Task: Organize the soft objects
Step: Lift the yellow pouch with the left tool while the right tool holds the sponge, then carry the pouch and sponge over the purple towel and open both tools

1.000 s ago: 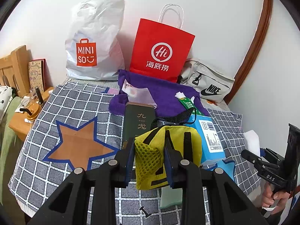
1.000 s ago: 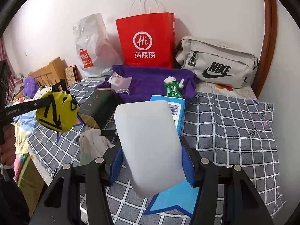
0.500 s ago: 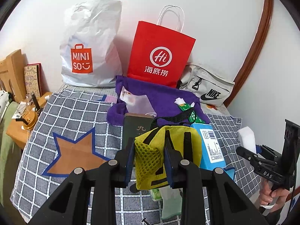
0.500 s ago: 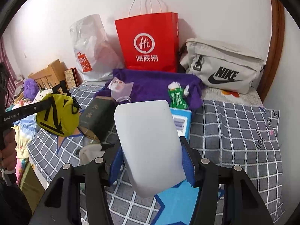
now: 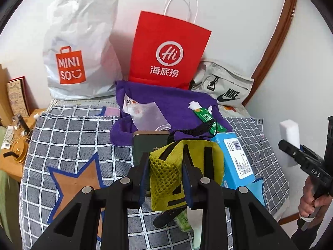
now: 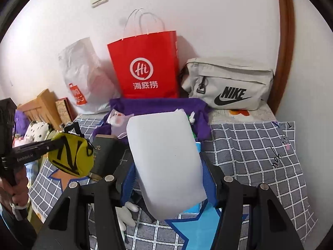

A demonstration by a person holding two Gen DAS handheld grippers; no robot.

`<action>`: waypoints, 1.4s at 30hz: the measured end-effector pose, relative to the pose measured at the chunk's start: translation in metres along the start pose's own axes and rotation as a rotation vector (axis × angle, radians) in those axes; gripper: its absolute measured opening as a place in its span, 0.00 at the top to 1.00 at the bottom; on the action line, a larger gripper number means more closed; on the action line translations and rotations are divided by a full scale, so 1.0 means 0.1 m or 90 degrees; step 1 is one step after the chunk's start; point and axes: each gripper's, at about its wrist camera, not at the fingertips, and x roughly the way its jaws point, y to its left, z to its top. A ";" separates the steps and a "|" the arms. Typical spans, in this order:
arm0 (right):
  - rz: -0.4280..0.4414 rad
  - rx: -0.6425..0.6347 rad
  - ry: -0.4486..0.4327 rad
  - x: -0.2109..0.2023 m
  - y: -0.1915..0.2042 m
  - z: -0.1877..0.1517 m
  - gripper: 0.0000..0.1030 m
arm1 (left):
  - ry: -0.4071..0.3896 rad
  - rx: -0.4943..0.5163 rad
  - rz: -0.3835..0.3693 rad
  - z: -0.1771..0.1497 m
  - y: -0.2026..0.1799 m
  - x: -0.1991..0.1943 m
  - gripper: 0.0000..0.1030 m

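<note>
The left gripper (image 5: 166, 174) clamps a yellow mesh pouch (image 5: 166, 179) at six o'clock above the checked quilt (image 5: 68, 139). The right gripper (image 6: 169, 178) squeezes a smooth white foam block (image 6: 164, 162), rounded-cornered, at centre.

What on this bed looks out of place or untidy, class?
Loose items clutter the purple cloth: a crumpled clear wrapper and a green packet lie on it. The cloth itself is rumpled. A dark book and blue box sit askew on the checked blanket.
</note>
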 end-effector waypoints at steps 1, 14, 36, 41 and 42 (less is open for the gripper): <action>-0.004 0.002 -0.001 0.00 0.01 0.00 0.45 | 0.005 0.002 -0.001 0.01 0.00 0.02 0.74; 0.031 -0.014 0.000 -0.04 0.03 -0.12 0.45 | 0.000 0.006 0.000 0.01 -0.24 0.07 0.74; 0.136 -0.099 0.021 0.58 -0.37 0.55 0.45 | -0.032 -0.085 0.099 0.51 -0.61 0.34 0.74; 0.152 -0.108 0.024 0.70 -0.39 0.68 0.45 | -0.033 -0.095 0.109 0.64 -0.62 0.44 0.74; 0.156 -0.110 0.025 0.72 -0.38 0.70 0.45 | -0.032 -0.095 0.111 0.66 -0.62 0.46 0.74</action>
